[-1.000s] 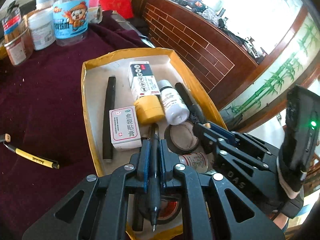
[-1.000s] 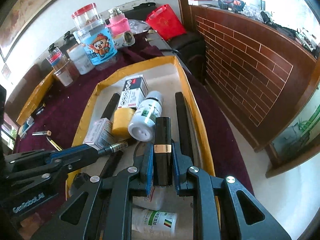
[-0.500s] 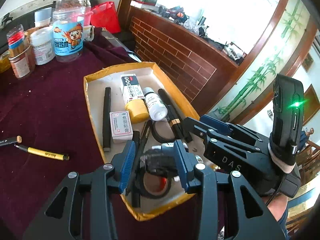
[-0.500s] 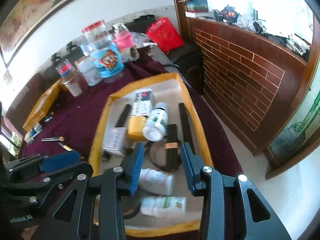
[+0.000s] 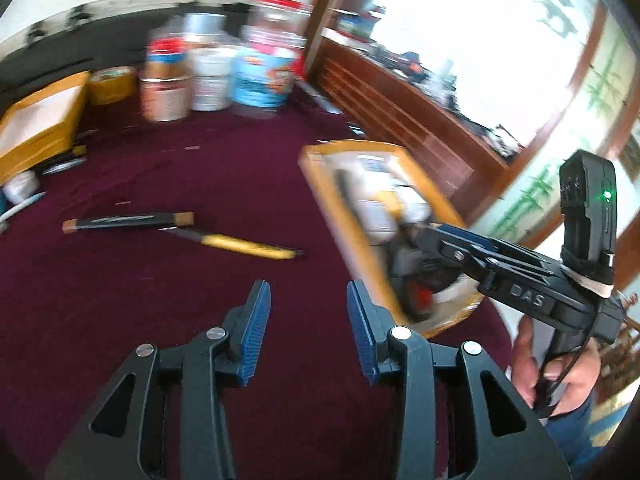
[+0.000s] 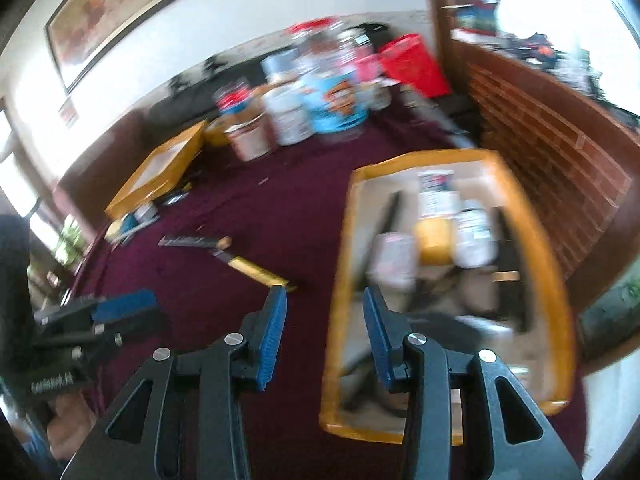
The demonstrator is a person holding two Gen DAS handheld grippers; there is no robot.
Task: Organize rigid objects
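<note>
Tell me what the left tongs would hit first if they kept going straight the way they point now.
Probably the bare maroon tablecloth: the open, empty left tongs slant down at it. The yellow-handled pen lies farther along that line, so a shallower path might reach it; blur leaves depth unclear.

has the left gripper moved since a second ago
Yes. The left gripper, jaws just opened and empty, has pulled back off the yellow tray and now hangs over the maroon cloth.

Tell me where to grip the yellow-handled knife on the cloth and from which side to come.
Grip the yellow-handled knife across its yellow handle, near the middle, coming from above with the jaws spanning its narrow width. It lies flat on the maroon cloth, clear of the black stick beside it. The open left gripper looks nearest.
</note>
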